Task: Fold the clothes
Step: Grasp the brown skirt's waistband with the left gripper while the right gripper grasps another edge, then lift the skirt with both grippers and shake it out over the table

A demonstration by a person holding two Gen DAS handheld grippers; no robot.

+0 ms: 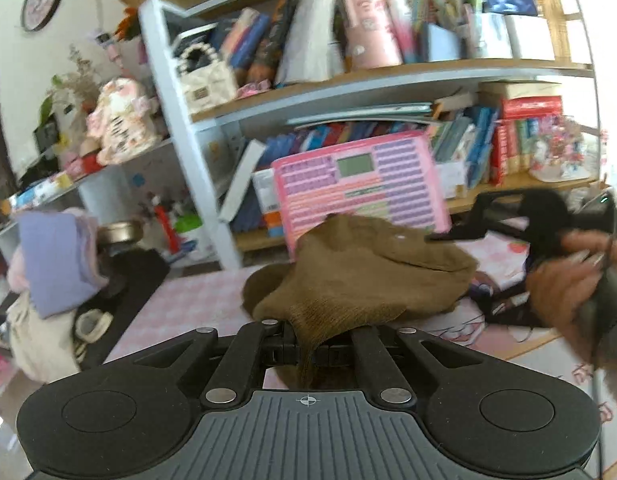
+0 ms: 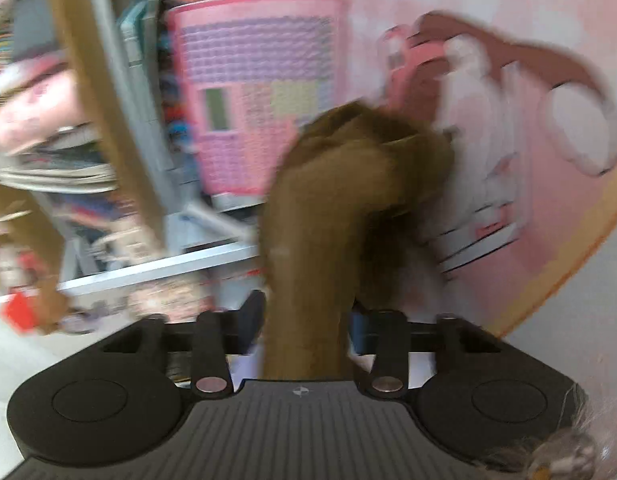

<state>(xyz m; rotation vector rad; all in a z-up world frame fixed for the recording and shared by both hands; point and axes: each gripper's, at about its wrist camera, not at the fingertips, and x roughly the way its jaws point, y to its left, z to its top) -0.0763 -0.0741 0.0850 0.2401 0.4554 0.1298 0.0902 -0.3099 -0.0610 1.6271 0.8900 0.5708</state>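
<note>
A brown knit sock (image 1: 360, 276) hangs in the air over the pink checked table cover (image 1: 188, 300). My left gripper (image 1: 304, 340) is shut on its ribbed end, which is pinched between the jaws. At the right of the left wrist view a hand (image 1: 564, 280) holds my right gripper (image 1: 436, 237), whose tips meet the sock's far edge. The right wrist view is rolled sideways and blurred. There the sock (image 2: 328, 200) runs up between the fingers of the right gripper (image 2: 304, 320) and fills the gap from pad to pad.
A bookshelf (image 1: 388, 76) crammed with books stands close behind the table. A pink toy board (image 1: 360, 188) leans against it. A pile with a lilac cloth (image 1: 56, 260) and other clothes lies at the left. Printed pink items (image 2: 488, 208) lie on the cover.
</note>
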